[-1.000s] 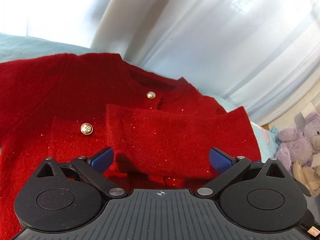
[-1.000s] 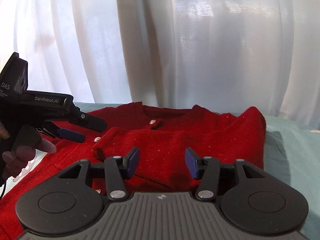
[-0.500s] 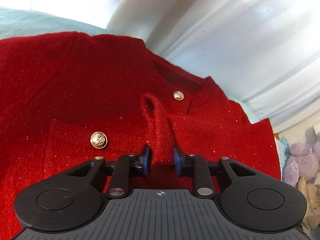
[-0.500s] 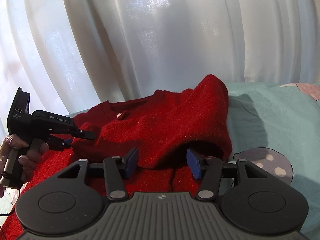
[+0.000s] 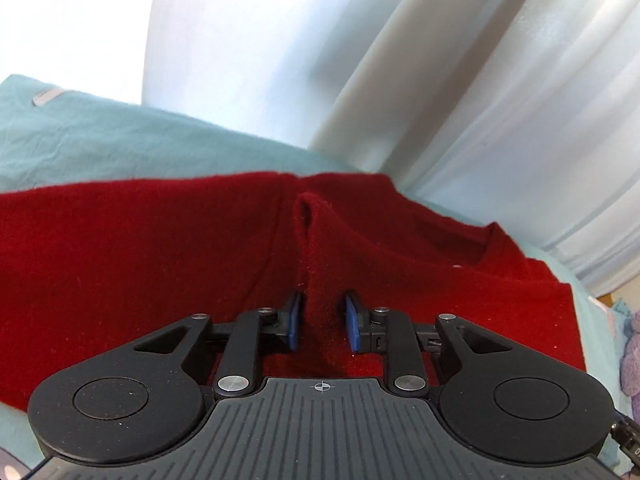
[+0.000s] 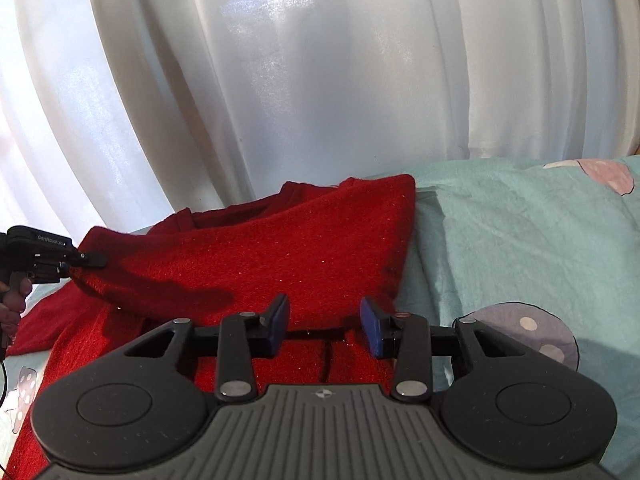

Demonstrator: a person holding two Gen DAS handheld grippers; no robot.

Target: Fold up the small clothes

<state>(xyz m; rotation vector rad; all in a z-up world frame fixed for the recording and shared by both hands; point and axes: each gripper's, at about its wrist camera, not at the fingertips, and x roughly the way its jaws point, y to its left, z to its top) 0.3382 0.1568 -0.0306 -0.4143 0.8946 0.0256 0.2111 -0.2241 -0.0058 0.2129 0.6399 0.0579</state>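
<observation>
A small red knit cardigan [image 5: 120,264] lies on the teal bedsheet [image 5: 100,140]. My left gripper [image 5: 322,322] is shut on a pinched ridge of its folded sleeve and holds it raised. It also shows at the left of the right wrist view [image 6: 84,262], gripping the sleeve end. In the right wrist view the cardigan [image 6: 280,256] is folded over on itself. My right gripper [image 6: 324,326] is part open, its blue pads [image 6: 370,320] on either side of the fabric edge near the cardigan's right side, not pressing it.
White curtains [image 6: 320,80] hang behind the bed. The teal sheet [image 6: 520,240] with mushroom prints stretches to the right. A purple plush toy [image 5: 632,360] sits at the far right edge of the left wrist view.
My left gripper closed on the sleeve and carried it left across the cardigan, covering the gold buttons. My right gripper moved right along the garment's edge.
</observation>
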